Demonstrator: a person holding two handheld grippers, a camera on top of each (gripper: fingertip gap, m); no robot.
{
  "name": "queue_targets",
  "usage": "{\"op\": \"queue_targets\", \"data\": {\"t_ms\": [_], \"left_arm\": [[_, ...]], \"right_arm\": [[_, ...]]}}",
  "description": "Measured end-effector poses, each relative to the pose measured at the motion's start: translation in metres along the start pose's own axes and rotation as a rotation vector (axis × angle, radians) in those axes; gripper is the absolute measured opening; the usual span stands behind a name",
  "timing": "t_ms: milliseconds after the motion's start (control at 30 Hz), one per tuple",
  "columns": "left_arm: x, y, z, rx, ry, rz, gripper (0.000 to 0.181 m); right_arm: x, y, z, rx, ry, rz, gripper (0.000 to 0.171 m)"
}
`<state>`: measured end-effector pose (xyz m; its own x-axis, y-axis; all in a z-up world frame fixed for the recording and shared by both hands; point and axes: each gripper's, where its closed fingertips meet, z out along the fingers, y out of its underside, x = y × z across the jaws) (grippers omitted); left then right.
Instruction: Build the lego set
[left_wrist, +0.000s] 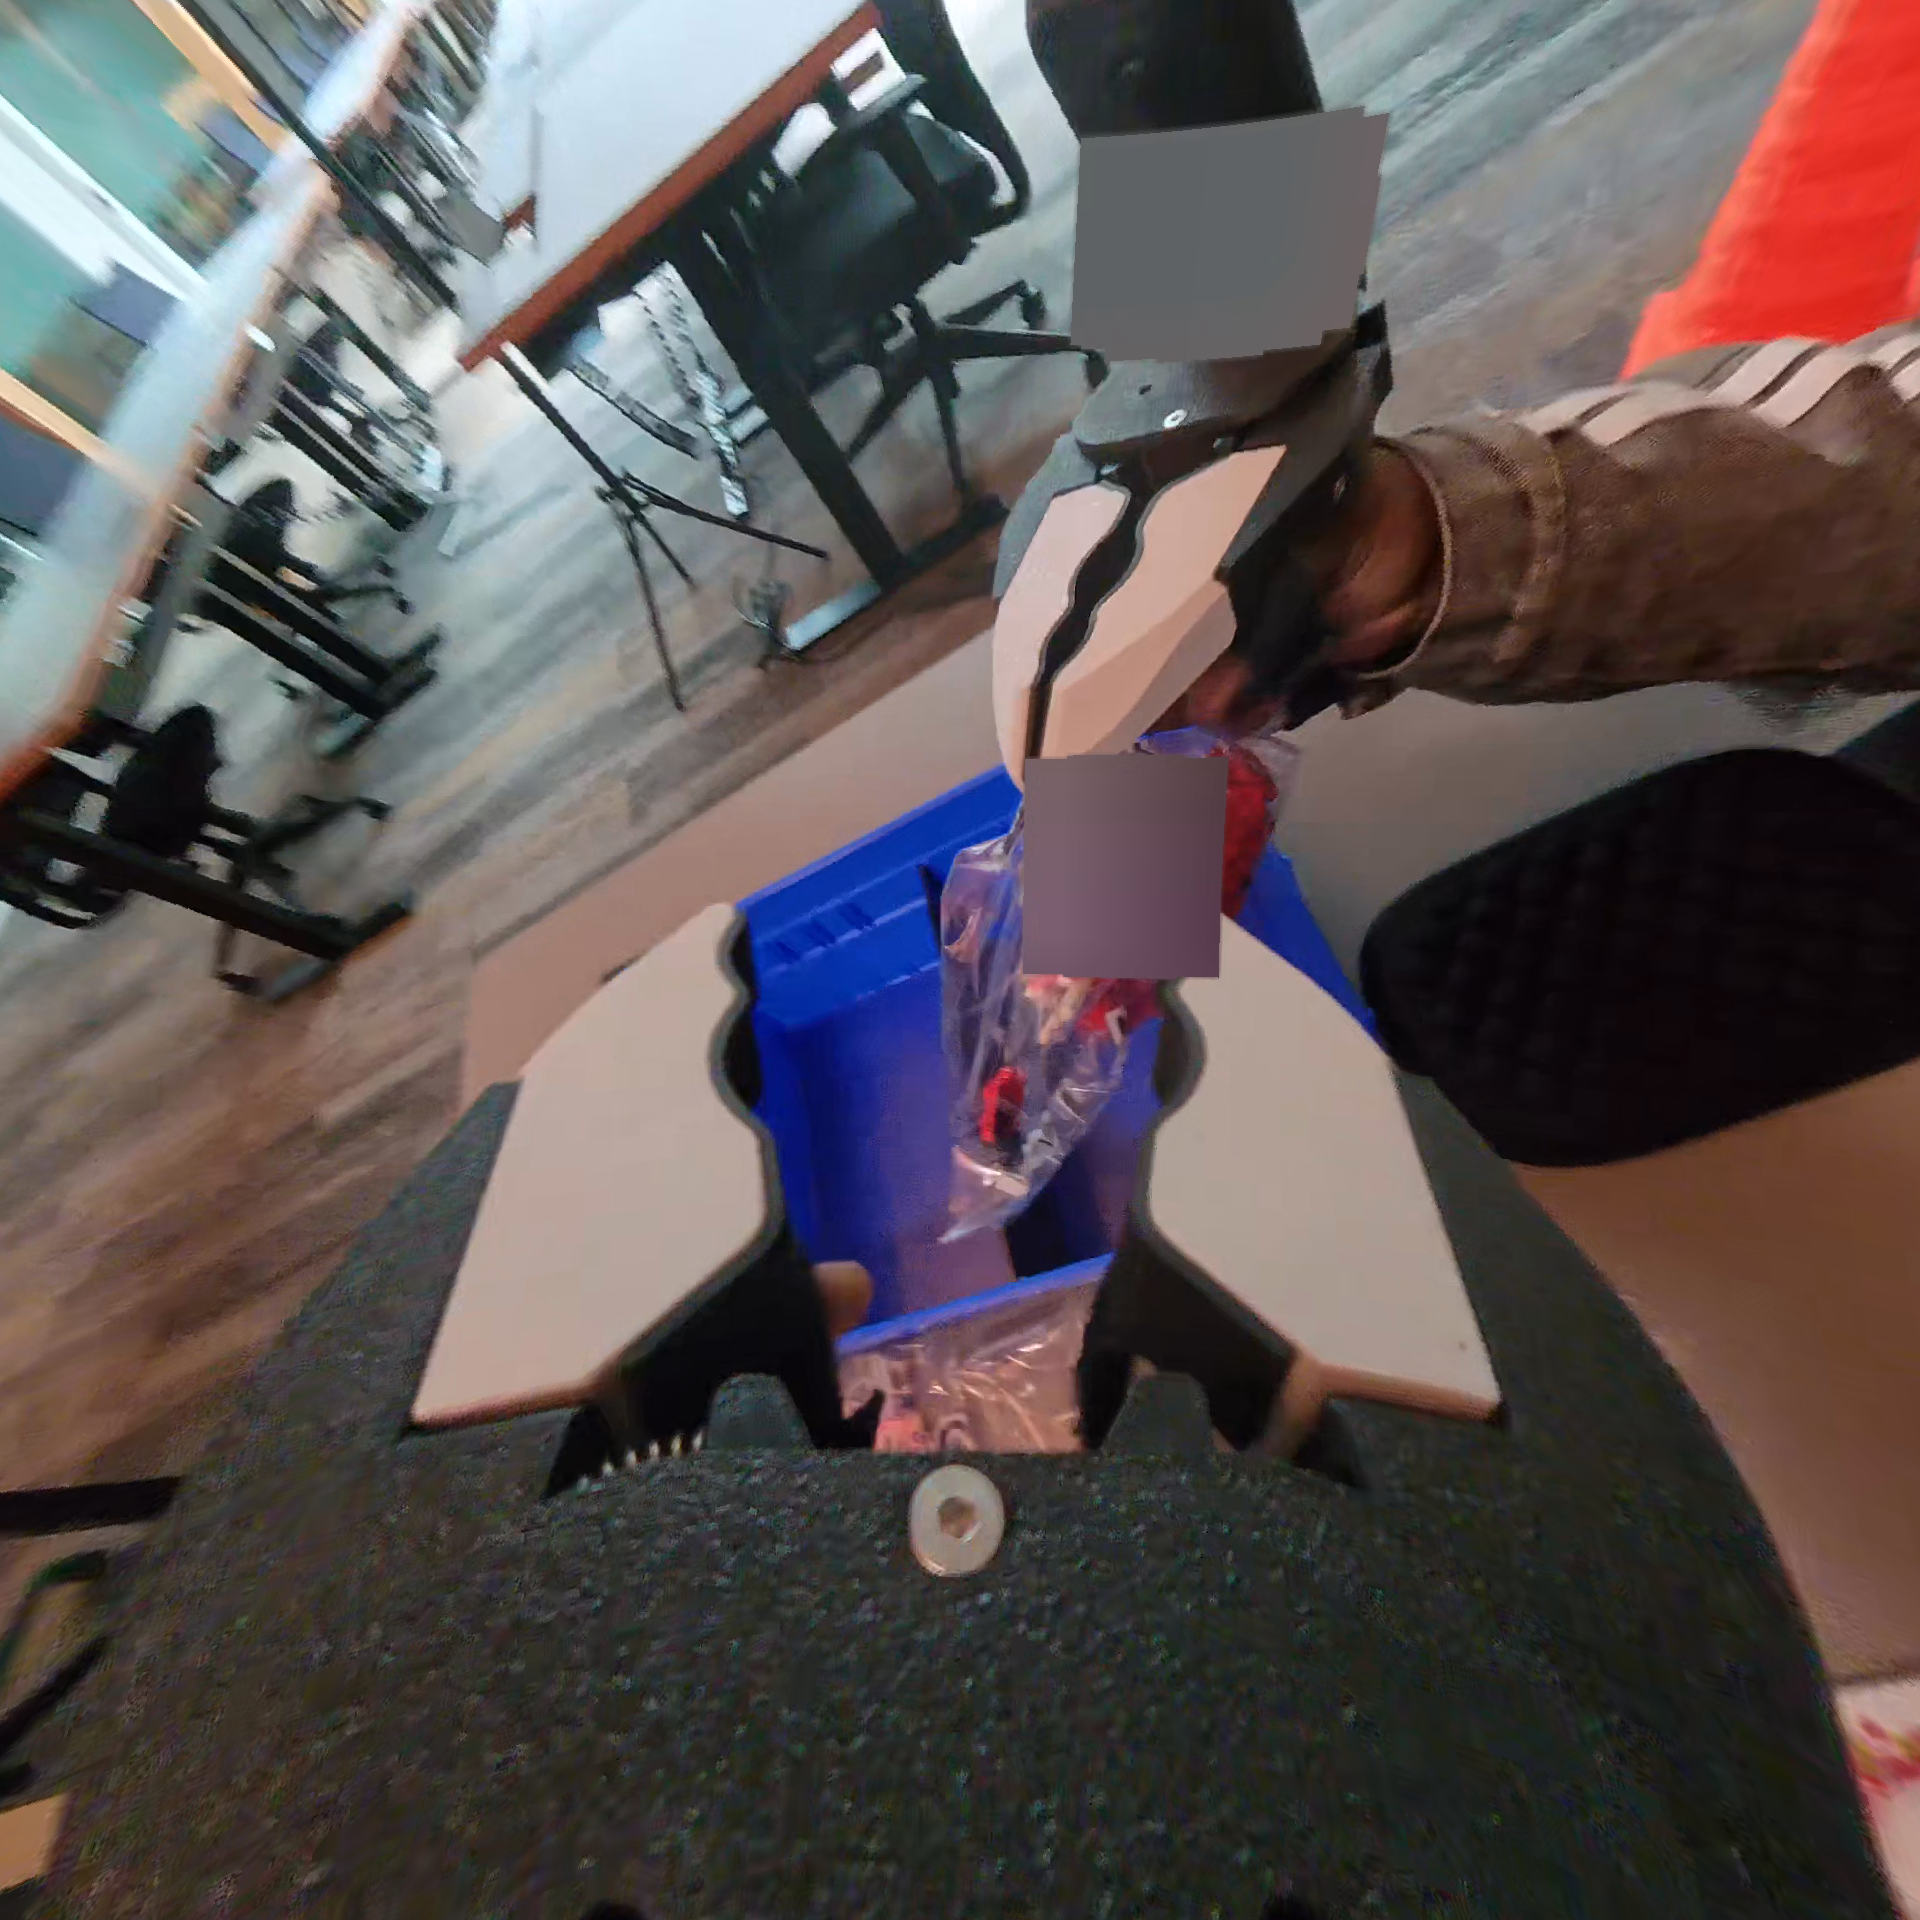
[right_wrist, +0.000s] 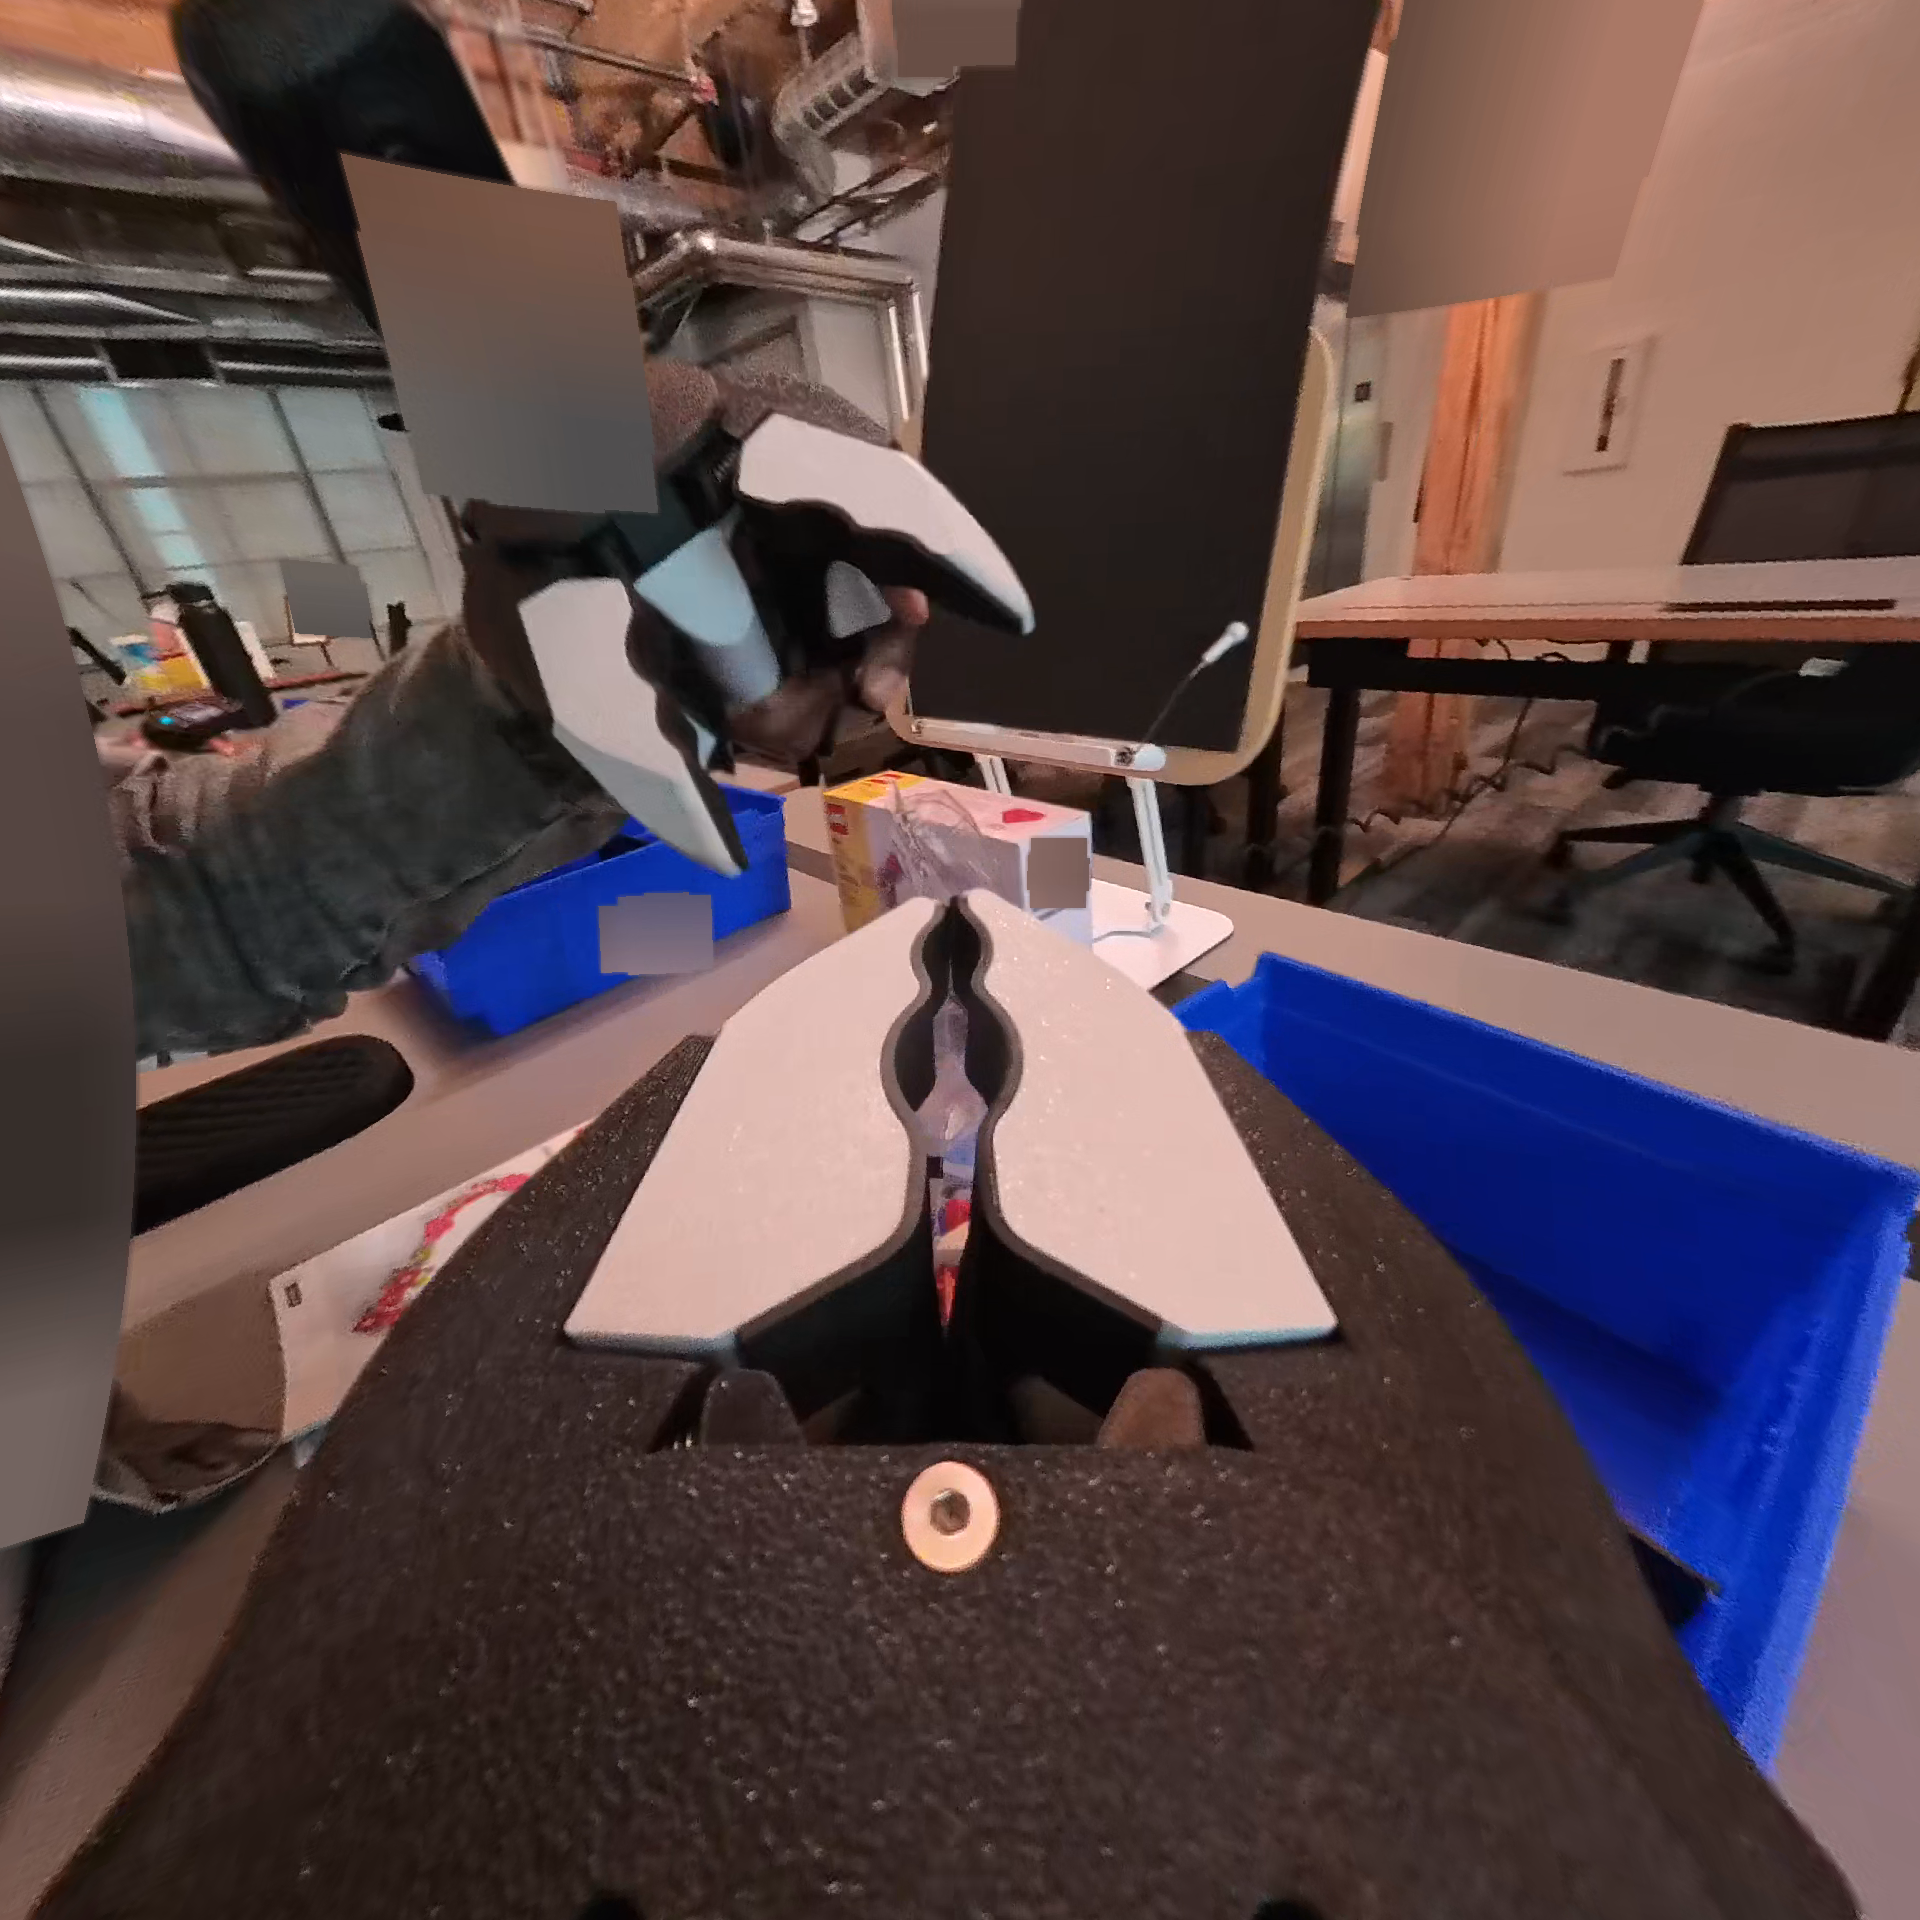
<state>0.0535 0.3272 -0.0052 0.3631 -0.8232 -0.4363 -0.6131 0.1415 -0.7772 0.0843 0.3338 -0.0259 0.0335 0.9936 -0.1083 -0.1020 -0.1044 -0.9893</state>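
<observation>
Right gripper (left_wrist: 1039, 743) clamped on bag (left_wrist: 1023, 1081) top, hanging over bin (left_wrist: 831, 966); left gripper (left_wrist: 951, 1122) wide open, empty. Bag limp, light, slippery: grip lower corner

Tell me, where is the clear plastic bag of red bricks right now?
In the left wrist view the clear plastic bag of red bricks hangs at centre from the shut right gripper, above the blue plastic bin, ahead of the open left gripper.
</observation>
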Motion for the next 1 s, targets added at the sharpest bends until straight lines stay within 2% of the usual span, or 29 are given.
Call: {"op": "queue_targets", "data": {"t_ms": [100, 233, 300, 400, 433, 600, 700, 800, 833, 933, 1000], "left_arm": [[0.012, 0.002, -0.004, 0.034, -0.020, 0.013, 0.082], [0.036, 0.010, -0.016, 0.074, 0.022, -0.052, 0.075], [0.052, 0.004, -0.033, 0.130, 0.029, -0.052, 0.057], [0.081, 0.001, -0.063, 0.161, 0.034, -0.044, 0.015], [0.091, 0.003, -0.073, 0.164, 0.024, -0.060, 0.005], [0.153, 0.021, -0.122, 0.192, -0.041, -0.176, 0.002], [0.189, 0.042, -0.163, 0.153, -0.100, -0.199, 0.025], [0.214, 0.055, -0.213, 0.209, -0.128, -0.305, 0.046], [0.218, 0.057, -0.225, 0.232, -0.148, -0.367, 0.060], [0.227, 0.067, -0.227, 0.218, -0.217, -0.536, 0.091], [0.233, 0.086, -0.206, 0.159, -0.270, -0.587, 0.093]], "right_arm": [[-0.022, -0.011, 0.004, 0.001, -0.087, -0.006, 0.000], [-0.062, -0.025, 0.011, 0.026, -0.220, 0.007, 0.000], [-0.082, -0.025, 0.017, 0.016, -0.271, 0.005, 0.000], [-0.113, -0.018, 0.029, -0.007, -0.335, -0.004, 0.000], [-0.125, -0.015, 0.034, -0.016, -0.358, -0.014, 0.000], [-0.182, 0.017, 0.065, -0.126, -0.549, -0.068, 0.000], [-0.217, 0.033, 0.080, -0.197, -0.744, -0.112, 0.000], [-0.253, 0.041, 0.074, -0.269, -1.103, -0.100, 0.000], [-0.258, 0.046, 0.081, -0.302, -1.147, -0.114, 0.000], [-0.270, 0.075, 0.110, -0.476, -1.193, -0.159, 0.000], [-0.280, 0.092, 0.122, -0.561, -1.247, -0.204, 0.000]]}}
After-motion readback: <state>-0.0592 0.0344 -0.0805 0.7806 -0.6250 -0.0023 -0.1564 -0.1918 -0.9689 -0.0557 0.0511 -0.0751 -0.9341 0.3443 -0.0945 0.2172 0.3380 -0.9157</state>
